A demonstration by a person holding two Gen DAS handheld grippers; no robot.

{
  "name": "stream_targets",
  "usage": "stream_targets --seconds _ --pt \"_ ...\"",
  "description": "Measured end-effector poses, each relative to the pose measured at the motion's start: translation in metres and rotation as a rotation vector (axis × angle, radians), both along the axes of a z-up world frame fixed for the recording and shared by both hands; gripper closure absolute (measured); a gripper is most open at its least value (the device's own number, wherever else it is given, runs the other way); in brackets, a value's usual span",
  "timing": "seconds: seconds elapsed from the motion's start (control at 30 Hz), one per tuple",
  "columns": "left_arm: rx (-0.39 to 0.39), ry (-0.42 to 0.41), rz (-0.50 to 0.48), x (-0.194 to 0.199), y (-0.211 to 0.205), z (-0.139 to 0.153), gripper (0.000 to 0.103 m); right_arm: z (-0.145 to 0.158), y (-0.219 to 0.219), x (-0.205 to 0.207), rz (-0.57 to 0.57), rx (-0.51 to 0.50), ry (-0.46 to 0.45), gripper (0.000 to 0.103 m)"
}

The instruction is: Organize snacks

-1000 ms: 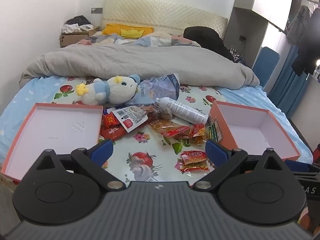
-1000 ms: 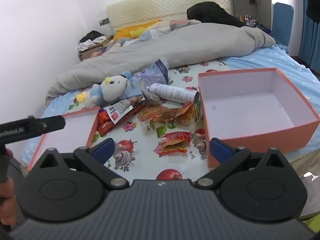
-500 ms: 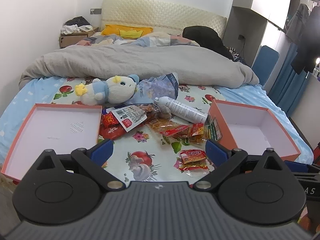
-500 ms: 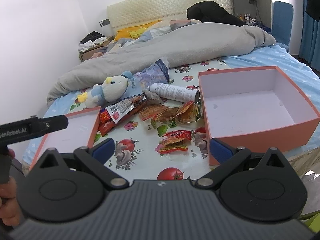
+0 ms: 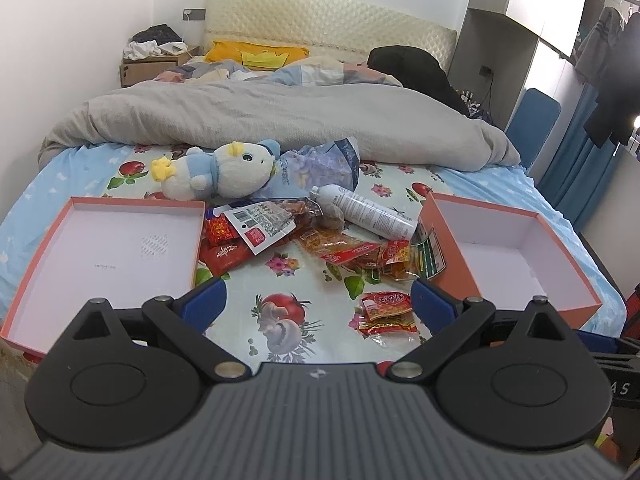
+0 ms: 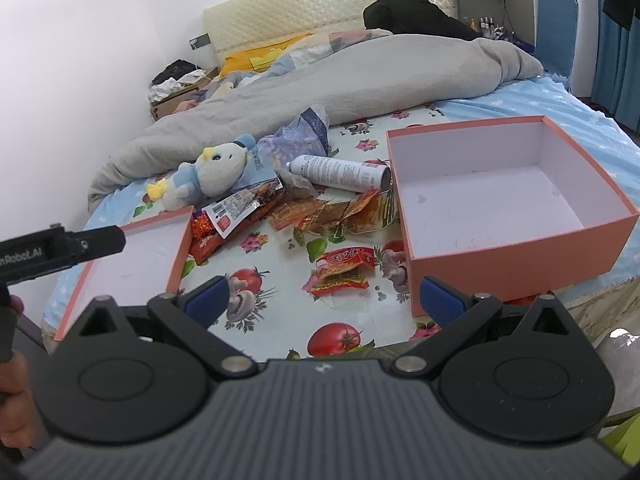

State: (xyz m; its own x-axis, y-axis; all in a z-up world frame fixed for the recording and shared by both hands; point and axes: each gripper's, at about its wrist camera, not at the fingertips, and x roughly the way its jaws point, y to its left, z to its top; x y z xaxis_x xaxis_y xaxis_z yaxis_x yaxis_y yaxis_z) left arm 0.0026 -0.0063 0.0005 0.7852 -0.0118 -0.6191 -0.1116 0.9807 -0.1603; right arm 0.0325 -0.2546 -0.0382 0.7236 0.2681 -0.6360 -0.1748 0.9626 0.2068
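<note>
Several snack packets lie in a heap [image 5: 352,252] [image 6: 320,216] mid-bed, between a shallow orange lid [image 5: 48,240] [image 6: 176,256] on the left and a deeper orange box [image 5: 448,240] [image 6: 520,256] on the right. Two small red packets [image 5: 386,312] [image 6: 344,268] lie nearest. A large red packet with a barcode label [image 5: 260,228] [image 6: 236,212] lies by the lid. My left gripper [image 5: 318,304] is open and empty, above the near bed edge. My right gripper [image 6: 322,300] is open and empty, in front of the small packets.
A white spray can [image 5: 364,212] [image 6: 340,172], a plush duck [image 5: 220,172] [image 6: 208,176] and a crumpled blue bag [image 5: 320,164] lie behind the snacks. A grey duvet [image 5: 280,120] covers the far bed. The left gripper's body [image 6: 60,248] shows left in the right wrist view.
Both grippers have drawn back and risen slightly, so the bed looks a little farther away. Both stay open. Nothing on the bed has moved.
</note>
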Motion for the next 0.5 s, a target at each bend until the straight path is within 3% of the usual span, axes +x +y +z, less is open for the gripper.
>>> stream_targets --seconds 0.5 --pt "0.0 0.012 0.008 0.0019 0.0062 -0.0031 0.003 -0.0005 0.003 0.0047 0.015 -0.004 0.014 0.0"
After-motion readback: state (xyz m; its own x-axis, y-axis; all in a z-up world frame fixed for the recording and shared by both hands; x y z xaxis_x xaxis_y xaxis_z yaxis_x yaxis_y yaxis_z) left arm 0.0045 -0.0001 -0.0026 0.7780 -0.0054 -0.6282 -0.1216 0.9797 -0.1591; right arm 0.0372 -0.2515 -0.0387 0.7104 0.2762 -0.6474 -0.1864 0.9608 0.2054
